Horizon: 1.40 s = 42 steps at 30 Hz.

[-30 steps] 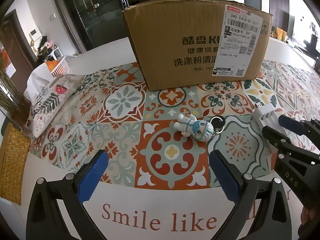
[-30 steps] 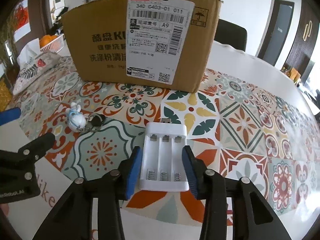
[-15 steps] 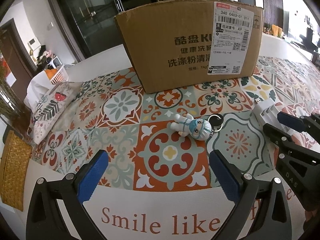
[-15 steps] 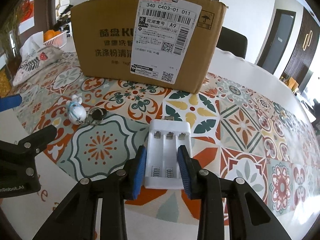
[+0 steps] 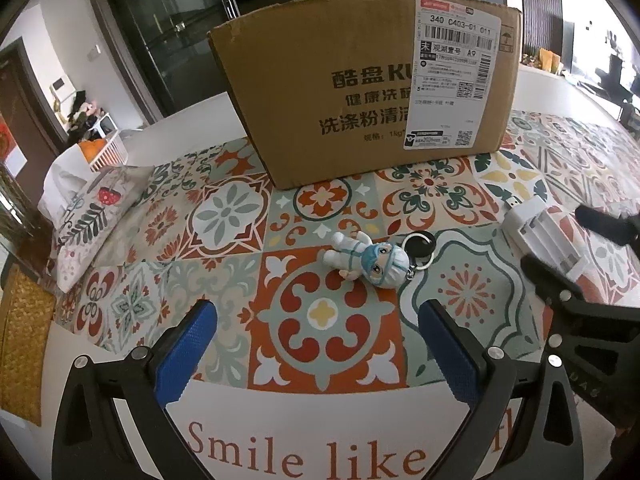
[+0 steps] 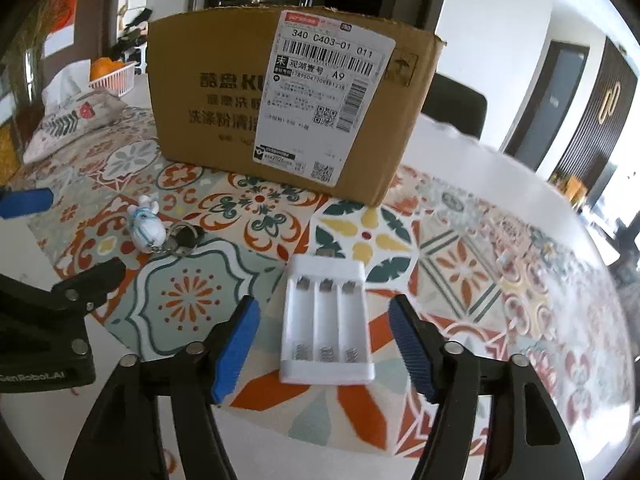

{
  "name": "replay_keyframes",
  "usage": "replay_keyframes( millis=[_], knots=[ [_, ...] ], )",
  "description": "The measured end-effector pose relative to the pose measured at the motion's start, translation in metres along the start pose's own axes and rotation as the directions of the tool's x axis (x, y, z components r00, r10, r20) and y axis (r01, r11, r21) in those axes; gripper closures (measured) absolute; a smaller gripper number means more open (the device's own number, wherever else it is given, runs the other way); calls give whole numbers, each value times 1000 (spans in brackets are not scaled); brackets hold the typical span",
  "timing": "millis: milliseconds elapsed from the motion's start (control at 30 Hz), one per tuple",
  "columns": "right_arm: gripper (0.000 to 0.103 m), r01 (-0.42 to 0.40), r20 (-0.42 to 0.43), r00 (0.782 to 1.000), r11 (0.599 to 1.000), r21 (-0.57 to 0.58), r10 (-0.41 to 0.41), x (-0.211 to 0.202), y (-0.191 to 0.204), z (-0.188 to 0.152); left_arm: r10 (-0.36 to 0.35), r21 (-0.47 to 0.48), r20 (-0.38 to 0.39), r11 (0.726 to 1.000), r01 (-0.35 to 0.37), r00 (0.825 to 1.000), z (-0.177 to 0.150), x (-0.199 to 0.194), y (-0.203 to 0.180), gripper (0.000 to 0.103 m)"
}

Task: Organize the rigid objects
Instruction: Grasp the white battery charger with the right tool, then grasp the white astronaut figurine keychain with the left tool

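A white three-slot battery charger [image 6: 326, 320] lies flat on the patterned tablecloth [image 6: 460, 264]. It sits between the blue pads of my right gripper [image 6: 323, 308], whose jaws are opening; neither pad touches it. To its left lies a small white-and-blue doll keychain [image 6: 146, 228] with a black ring. In the left wrist view the doll [image 5: 370, 260] lies just beyond my left gripper [image 5: 316, 312], which stands open with nothing between its fingers. The charger [image 5: 540, 232] shows at the right there, inside the right gripper's dark fingers. A tall cardboard box [image 5: 360, 92] stands behind both objects.
A leaf-printed pouch [image 5: 92, 216] and a white basket of oranges [image 5: 104, 148] sit at the far left. A woven mat [image 5: 20, 340] lies at the left edge. A dark chair [image 6: 456, 108] stands behind the box. The cloth's white hem with lettering [image 5: 304, 456] runs along the near edge.
The right gripper's pads, pressed on the charger's sides half a second ago, have spread apart; the charger stays on the cloth. The left gripper has hardly moved.
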State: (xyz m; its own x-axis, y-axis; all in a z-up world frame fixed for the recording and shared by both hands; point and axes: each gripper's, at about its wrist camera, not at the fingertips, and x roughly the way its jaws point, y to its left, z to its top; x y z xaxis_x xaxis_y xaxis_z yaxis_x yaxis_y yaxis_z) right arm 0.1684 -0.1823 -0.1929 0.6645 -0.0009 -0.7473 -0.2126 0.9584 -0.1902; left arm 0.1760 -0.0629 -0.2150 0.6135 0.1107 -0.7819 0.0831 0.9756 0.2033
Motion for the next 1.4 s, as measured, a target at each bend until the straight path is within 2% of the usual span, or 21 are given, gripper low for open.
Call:
replay_keyframes(
  millis=[67, 267, 333, 400, 633, 767, 833, 967, 1100, 1400],
  knots=[
    [34, -29, -30, 999, 999, 25, 30, 7, -4, -1, -6, -3, 1, 1000, 6, 1000, 1, 0, -1, 1],
    [37, -76, -46, 996, 993, 94, 80, 14, -13, -1, -29, -14, -5, 999, 29, 1000, 4, 4, -3, 1],
    [48, -93, -44, 994, 989, 113, 99, 15, -14, -2, -31, -17, -2, 999, 31, 1000, 5, 4, -2, 1],
    [55, -93, -42, 994, 989, 111, 99, 15, -12, -2, -27, -18, 0, 999, 27, 1000, 6, 4, -1, 1],
    [55, -75, -42, 996, 990, 122, 80, 8, -10, 2, -48, -13, 29, 999, 49, 998, 9, 0, 4, 1],
    [55, -44, -28, 998, 991, 126, 48, -4, -7, 6, -107, 20, 57, 994, 106, 993, 11, -1, 6, 2],
    [55, -42, -27, 999, 989, 139, 47, -8, -6, 7, -157, 52, 56, 987, 154, 986, 11, 2, 7, 5],
    [55, -16, -38, 999, 991, 133, 21, -9, 2, 5, -195, 146, 57, 972, 185, 979, 12, 7, 2, 16],
    [55, -23, -53, 998, 989, 144, 31, -5, 6, 3, -239, 191, 48, 955, 226, 970, 13, 13, 3, 23],
    [55, -21, -52, 998, 990, 140, 29, -1, 11, 8, -310, 174, 4, 937, 304, 951, 18, 39, 0, 41]
  ],
)
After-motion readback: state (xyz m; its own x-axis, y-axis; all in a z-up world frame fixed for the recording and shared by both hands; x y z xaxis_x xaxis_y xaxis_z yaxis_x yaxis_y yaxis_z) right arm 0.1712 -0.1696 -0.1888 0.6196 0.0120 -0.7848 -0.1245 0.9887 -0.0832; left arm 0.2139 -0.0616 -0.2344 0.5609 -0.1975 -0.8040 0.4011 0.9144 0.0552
